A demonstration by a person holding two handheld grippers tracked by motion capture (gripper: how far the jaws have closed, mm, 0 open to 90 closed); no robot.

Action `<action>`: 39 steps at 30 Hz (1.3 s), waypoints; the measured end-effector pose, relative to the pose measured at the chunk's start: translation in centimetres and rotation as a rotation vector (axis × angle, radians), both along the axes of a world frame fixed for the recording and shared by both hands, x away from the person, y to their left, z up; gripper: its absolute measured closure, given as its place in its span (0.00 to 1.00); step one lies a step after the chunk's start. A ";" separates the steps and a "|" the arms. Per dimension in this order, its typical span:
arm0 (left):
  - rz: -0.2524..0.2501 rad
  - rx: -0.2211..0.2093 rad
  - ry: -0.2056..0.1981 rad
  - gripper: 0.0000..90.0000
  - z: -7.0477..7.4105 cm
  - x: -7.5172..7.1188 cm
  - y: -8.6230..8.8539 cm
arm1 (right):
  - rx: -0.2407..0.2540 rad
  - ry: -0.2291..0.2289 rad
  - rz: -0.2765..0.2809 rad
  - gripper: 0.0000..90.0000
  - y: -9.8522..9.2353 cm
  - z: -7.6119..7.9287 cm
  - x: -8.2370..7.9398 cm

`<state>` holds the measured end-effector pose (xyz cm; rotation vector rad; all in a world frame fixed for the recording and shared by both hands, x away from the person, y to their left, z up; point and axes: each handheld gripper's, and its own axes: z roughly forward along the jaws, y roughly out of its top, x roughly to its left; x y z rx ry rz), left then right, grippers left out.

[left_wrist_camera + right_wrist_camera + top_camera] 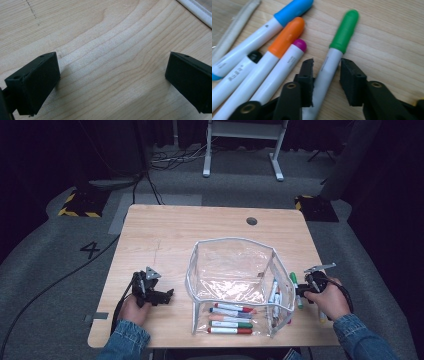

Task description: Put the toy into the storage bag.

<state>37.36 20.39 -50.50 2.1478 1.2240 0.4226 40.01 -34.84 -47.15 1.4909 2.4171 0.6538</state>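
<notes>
Picking up the green marker

High view: right gripper point(301, 290) at lower right, beside the pouch point(235, 285). Left gripper view: jaws spread over bare table point(105, 37). Right gripper view: jaws straddle the green marker point(334, 53) at centre, not yet pinching; next, close and lift.

The table point(165, 240) is pale wood with fine wavy grain. The pouch point(230, 265) is clear plastic with a white edging. Both grippers, left gripper point(112, 75) and right gripper point(327, 80), have black jaws. The marker point(334, 57) between the right gripper's jaws has a white barrel and a green cap. Beside it lie white-barrelled markers: one with a magenta cap point(299, 45), one orange point(287, 37), one blue point(293, 11), one black point(255, 56). Both sleeves point(122, 340) are blue denim.
</notes>
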 end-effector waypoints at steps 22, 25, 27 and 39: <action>0.001 0.000 0.001 0.00 0.0 0.0 0.0 | 0.083 -0.009 -0.087 0.86 0.1 4.4 -0.9; 0.000 0.001 -0.002 0.00 0.0 0.0 0.0 | 0.123 -0.028 -0.070 0.86 0.2 6.3 -1.4; 0.001 0.000 0.001 0.00 0.0 0.0 0.0 | 0.148 -0.048 -0.049 0.86 0.3 7.7 -1.7; -0.001 0.001 -0.001 0.00 0.0 0.0 0.0 | 0.229 -0.167 0.059 0.86 1.9 14.4 -4.5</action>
